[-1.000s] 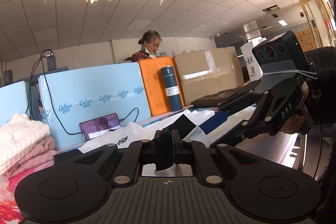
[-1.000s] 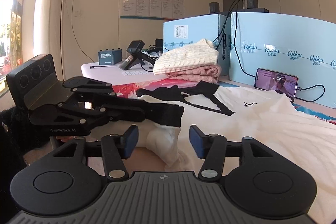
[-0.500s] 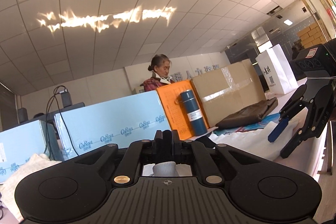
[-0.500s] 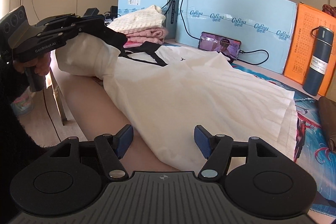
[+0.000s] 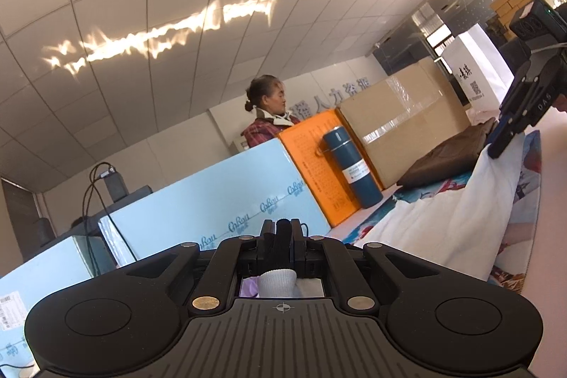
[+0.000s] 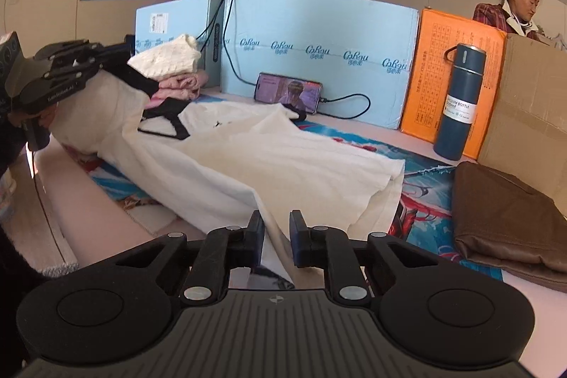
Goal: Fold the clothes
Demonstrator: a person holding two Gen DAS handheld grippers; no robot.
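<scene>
A white garment with black trim (image 6: pixel 269 162) lies spread over the patterned mat. My left gripper (image 5: pixel 282 238) is shut on its black-trimmed shoulder end and holds it lifted; it also shows at the left of the right wrist view (image 6: pixel 106 66). My right gripper (image 6: pixel 276 236) has its jaws narrowly apart around the garment's near hem edge, which runs up between the fingertips. In the left wrist view the right gripper (image 5: pixel 510 137) sits at the far right on the raised white cloth (image 5: pixel 453 222).
Folded cream and pink knits (image 6: pixel 170 69) are stacked at the back left. A phone (image 6: pixel 288 92) leans on blue boxes (image 6: pixel 319 41). A blue flask (image 6: pixel 460 101), an orange box, a cardboard box (image 6: pixel 531 116) and a folded brown garment (image 6: pixel 506 218) stand at the right. A woman stands behind.
My left gripper lifted the shoulder end and tilted up. My right gripper moved right along the garment to its hem, and its jaws narrowed around the edge.
</scene>
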